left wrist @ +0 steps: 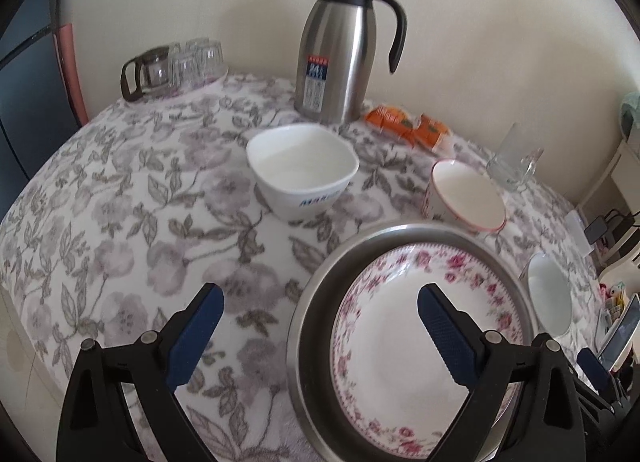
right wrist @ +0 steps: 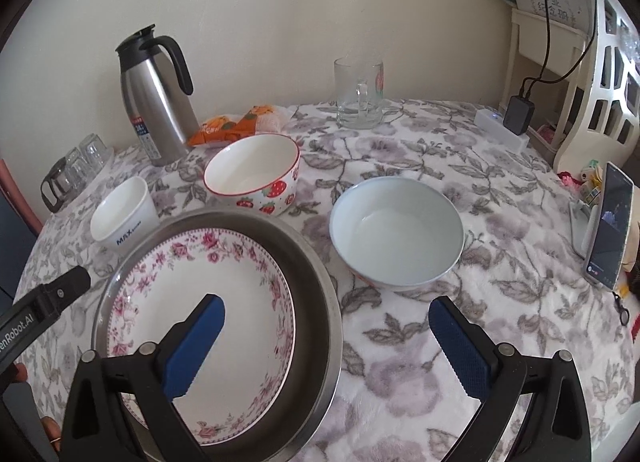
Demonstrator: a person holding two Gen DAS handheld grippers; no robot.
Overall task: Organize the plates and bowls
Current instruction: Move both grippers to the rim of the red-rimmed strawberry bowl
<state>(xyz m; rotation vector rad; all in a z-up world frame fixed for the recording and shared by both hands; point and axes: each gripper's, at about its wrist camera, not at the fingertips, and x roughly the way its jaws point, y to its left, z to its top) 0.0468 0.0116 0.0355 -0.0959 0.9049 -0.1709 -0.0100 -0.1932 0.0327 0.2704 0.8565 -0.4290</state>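
Hovering both my left gripper (left wrist: 320,326) and right gripper (right wrist: 326,336) spread empty over the rose-patterned white plate (right wrist: 200,326), nested in the round steel pan (right wrist: 316,274), ready for the bowls beside it.

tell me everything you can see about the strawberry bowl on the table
The strawberry bowl is a round, deep bowl that looks ceramic: glossy white inside, a thin red rim, and red strawberries with green leaves printed on its outer wall. It stands upright and empty on the floral tablecloth, behind the steel pan and in front of the orange snack packet. Nothing rests in it, and no gripper touches it.
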